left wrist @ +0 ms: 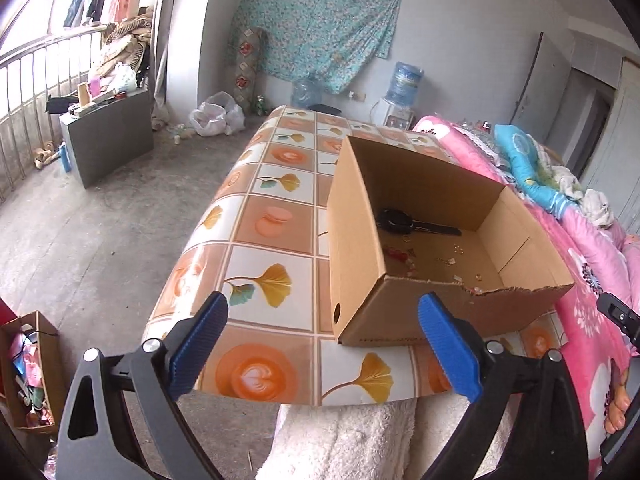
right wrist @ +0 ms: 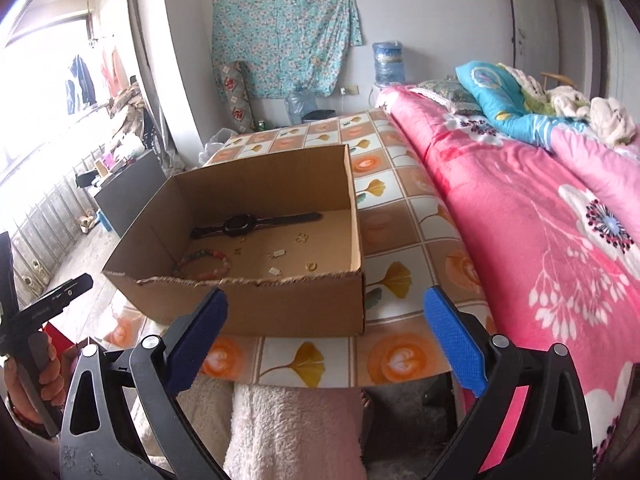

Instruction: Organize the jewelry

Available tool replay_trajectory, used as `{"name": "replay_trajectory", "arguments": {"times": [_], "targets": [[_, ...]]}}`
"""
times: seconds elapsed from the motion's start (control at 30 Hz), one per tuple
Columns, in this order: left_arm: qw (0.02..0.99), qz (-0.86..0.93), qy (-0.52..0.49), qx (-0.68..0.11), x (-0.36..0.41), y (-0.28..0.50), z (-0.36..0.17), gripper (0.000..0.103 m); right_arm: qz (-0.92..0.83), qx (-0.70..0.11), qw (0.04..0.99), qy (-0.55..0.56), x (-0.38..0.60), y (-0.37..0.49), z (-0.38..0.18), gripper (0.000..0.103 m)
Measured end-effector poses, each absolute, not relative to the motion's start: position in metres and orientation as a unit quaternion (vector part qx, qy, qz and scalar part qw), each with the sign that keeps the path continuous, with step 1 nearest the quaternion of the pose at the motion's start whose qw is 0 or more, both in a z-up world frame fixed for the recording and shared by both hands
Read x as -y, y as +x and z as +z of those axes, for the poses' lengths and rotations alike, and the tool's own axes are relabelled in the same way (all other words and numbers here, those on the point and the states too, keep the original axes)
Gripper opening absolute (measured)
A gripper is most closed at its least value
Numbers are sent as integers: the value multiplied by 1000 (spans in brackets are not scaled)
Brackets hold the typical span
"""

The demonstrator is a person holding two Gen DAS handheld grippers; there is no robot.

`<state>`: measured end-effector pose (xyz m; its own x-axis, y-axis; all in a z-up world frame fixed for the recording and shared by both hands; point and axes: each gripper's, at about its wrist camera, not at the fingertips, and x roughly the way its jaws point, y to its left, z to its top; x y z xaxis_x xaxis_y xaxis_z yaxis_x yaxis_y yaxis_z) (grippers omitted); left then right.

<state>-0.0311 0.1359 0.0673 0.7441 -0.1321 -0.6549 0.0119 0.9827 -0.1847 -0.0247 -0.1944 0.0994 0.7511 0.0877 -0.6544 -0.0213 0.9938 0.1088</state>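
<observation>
Jewelry lies gathered on the floor of an open cardboard box (right wrist: 256, 304) that stands on the tiled-pattern surface (right wrist: 400, 216) beside a bed with a pink flowered quilt (right wrist: 540, 220). Inside the box, the right wrist view shows a black wristwatch (right wrist: 256, 224) stretched along the far wall, a beaded bracelet (right wrist: 204, 264) in pinks and greens near the front left corner, and several small pieces scattered across the bottom, among them what look like little gold rings (right wrist: 310, 267) and pale earrings or tags (right wrist: 278, 254), too small to name with certainty. The left gripper (left wrist: 320, 344) hangs in front of the box's near corner with its blue pads wide apart and nothing between them; the right gripper (right wrist: 326, 344) likewise hangs before the box's front wall, jaws spread wide and empty. Neither touches the box or any item. No jewelry shows on the surface around the box in either view, so the collecting part of the job appears finished or nearly so. What may remain, judging by how loosely the small pieces lie, is sorting or lining them up within the box, though no dividers or compartments are visible there. With both grippers clear of the box and holding nothing, the work seems to stand between steps or at its close.
</observation>
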Motion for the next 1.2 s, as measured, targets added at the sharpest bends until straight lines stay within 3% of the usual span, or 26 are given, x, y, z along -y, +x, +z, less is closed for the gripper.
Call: {"name": "replay_trajectory", "arguments": {"times": [0.4,1.2], "targets": [[940,-11,-26,-339,-102,-42,79,97,17,-398,917,13,147,-22,76,95],[889,-17,7,-457,-34,-5,53,97,9,-456,889,33,147,20,62,95]]}}
